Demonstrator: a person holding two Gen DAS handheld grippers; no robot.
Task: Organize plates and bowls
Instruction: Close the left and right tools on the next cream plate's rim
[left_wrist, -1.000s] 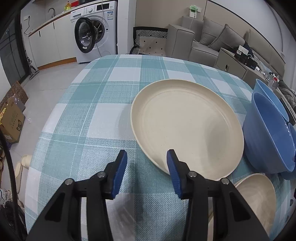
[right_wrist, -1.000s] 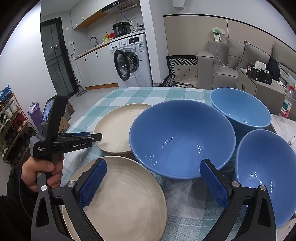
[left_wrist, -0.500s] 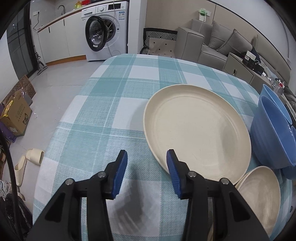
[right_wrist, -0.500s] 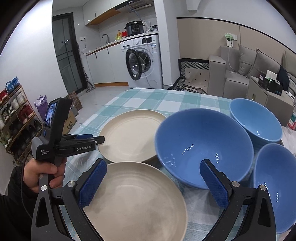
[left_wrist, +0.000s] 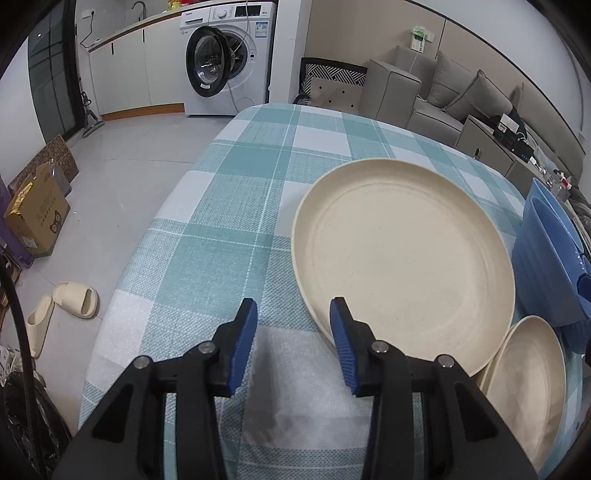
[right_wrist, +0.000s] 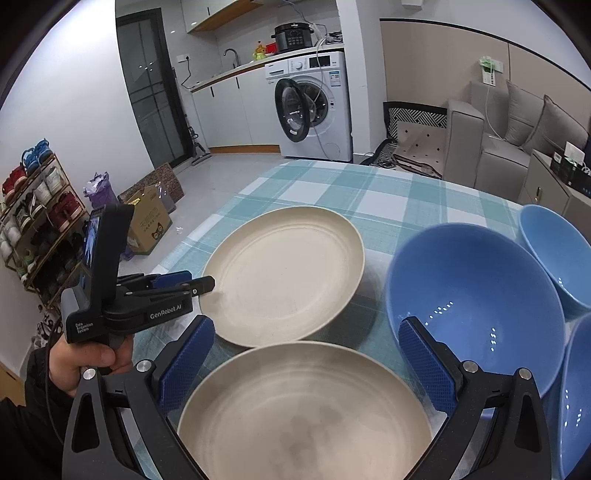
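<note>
The right gripper (right_wrist: 306, 363) is hovering wide apart over the nearest cream plate (right_wrist: 306, 417) at the table's near edge, gripping nothing. The left gripper (left_wrist: 293, 332) is narrowing its jaws just beside the larger cream plate's (left_wrist: 402, 258) near-left rim, with only checked tablecloth (left_wrist: 240, 206) between them. The big blue bowl (right_wrist: 469, 295) is sitting toward the right edge, two more blue bowls (right_wrist: 554, 243) lying beyond and beside it.
</note>
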